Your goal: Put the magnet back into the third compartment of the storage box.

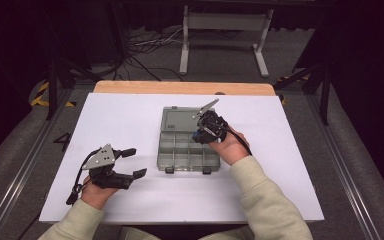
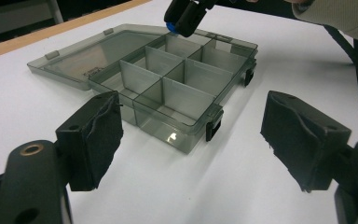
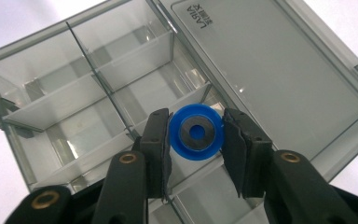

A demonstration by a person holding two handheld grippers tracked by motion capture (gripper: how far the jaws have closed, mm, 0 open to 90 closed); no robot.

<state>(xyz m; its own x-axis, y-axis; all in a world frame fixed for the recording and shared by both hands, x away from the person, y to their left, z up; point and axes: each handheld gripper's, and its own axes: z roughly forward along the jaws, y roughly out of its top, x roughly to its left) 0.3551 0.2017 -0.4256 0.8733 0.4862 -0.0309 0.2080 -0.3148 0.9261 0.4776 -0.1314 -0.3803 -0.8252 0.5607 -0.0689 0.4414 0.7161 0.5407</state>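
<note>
Your right gripper (image 1: 206, 133) hangs over the far right corner of the open box (image 1: 187, 150), and its fingers (image 3: 156, 149) are clamped on a blue ring (image 3: 196, 132), one pad against each side of it. In the right gripper view the ring faces the camera, a grey disc with a blue centre set inside the blue rim, and it sits above the divider where the compartments nearest the hinge meet, just beside the lid (image 3: 279, 88). Whether the ring touches a divider you cannot tell from these views. In the left gripper view the same gripper shows at the top, a sliver of blue at its tip, right above the far compartments of the box. The box is smoky grey and see-through, split into small compartments by thin walls, with two dark latches on its near edge; its lid lies flat on the worktop (image 1: 130, 115) behind it. Your left gripper (image 1: 130, 162) rests on the worktop to the left of the box, well apart from it and pointed toward it. Its fingers (image 2: 95, 140) stand wide apart with only bare white surface between them.
</note>
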